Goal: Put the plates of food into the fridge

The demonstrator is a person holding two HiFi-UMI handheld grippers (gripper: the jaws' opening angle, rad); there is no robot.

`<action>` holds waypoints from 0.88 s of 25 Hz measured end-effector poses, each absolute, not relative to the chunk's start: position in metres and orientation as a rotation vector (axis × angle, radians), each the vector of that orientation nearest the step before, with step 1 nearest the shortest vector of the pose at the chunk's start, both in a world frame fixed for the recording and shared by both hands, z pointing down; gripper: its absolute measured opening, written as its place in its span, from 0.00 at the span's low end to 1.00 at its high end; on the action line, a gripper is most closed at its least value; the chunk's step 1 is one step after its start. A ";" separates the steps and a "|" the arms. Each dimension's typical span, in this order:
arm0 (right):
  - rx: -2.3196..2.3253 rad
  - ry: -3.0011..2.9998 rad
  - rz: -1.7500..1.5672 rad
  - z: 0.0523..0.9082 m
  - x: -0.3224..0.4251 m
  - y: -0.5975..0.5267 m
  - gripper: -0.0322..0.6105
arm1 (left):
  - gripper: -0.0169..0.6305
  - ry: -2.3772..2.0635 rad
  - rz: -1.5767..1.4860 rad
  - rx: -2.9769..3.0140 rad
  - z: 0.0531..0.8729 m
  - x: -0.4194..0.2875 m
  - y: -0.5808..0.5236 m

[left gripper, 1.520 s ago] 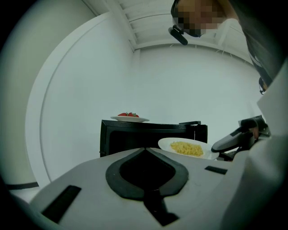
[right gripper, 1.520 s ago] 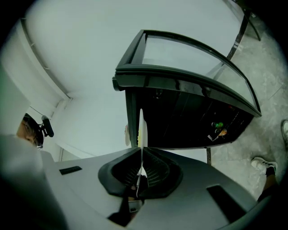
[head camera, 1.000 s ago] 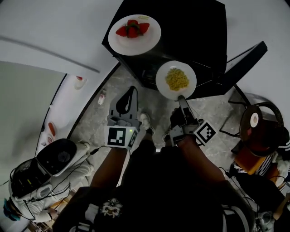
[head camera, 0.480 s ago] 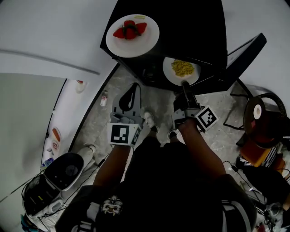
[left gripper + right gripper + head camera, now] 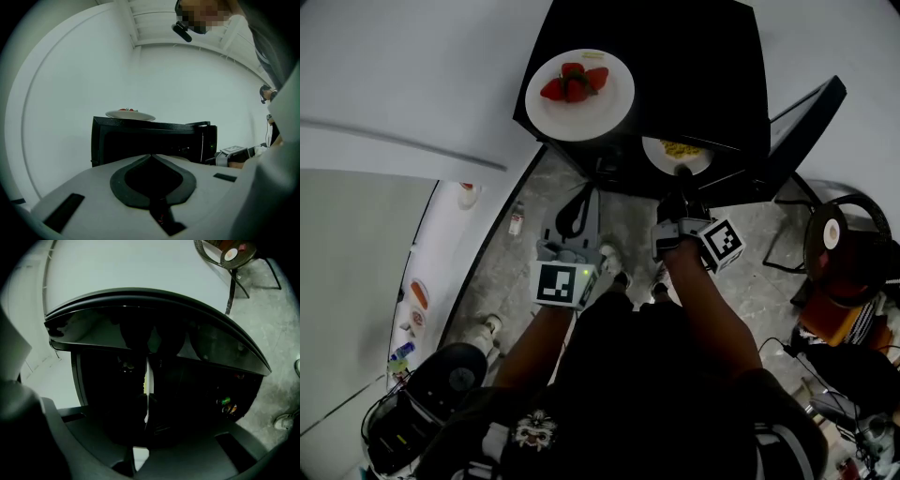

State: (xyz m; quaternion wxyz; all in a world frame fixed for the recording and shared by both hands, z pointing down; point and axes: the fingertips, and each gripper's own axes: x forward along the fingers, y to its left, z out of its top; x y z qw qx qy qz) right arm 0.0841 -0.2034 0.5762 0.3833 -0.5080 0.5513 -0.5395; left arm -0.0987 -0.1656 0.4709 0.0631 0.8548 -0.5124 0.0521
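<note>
A black fridge [image 5: 694,56] stands with its door [image 5: 802,117] swung open to the right. On its top rests a white plate of strawberries [image 5: 579,94], also seen as the plate [image 5: 130,114] in the left gripper view. My right gripper [image 5: 682,180] is shut on the rim of a white plate of yellow food [image 5: 675,154], which sits partly inside the fridge opening. That plate [image 5: 146,380] shows edge-on between the jaws of the right gripper [image 5: 146,414]. My left gripper [image 5: 575,214] hangs shut and empty before the fridge [image 5: 150,140].
A chair with a round seat [image 5: 836,246] stands at the right beside orange and dark gear. A small bottle [image 5: 517,222] lies on the stone floor by a white wall at the left. Dark equipment [image 5: 431,398] sits at lower left.
My right gripper has carried the yellow food plate forward, from in front of the fridge to partly inside it. The left gripper stayed shut and drifted slightly.
</note>
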 end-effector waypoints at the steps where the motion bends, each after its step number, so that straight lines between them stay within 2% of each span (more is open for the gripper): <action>1: -1.300 1.401 -1.371 0.576 0.085 -0.204 0.10 | 0.06 -1.543 0.155 2.587 0.470 -0.098 -0.166; 22: -1.393 1.250 -1.303 0.576 0.097 -0.225 0.10 | 0.06 -1.450 0.154 2.633 0.470 -0.095 -0.159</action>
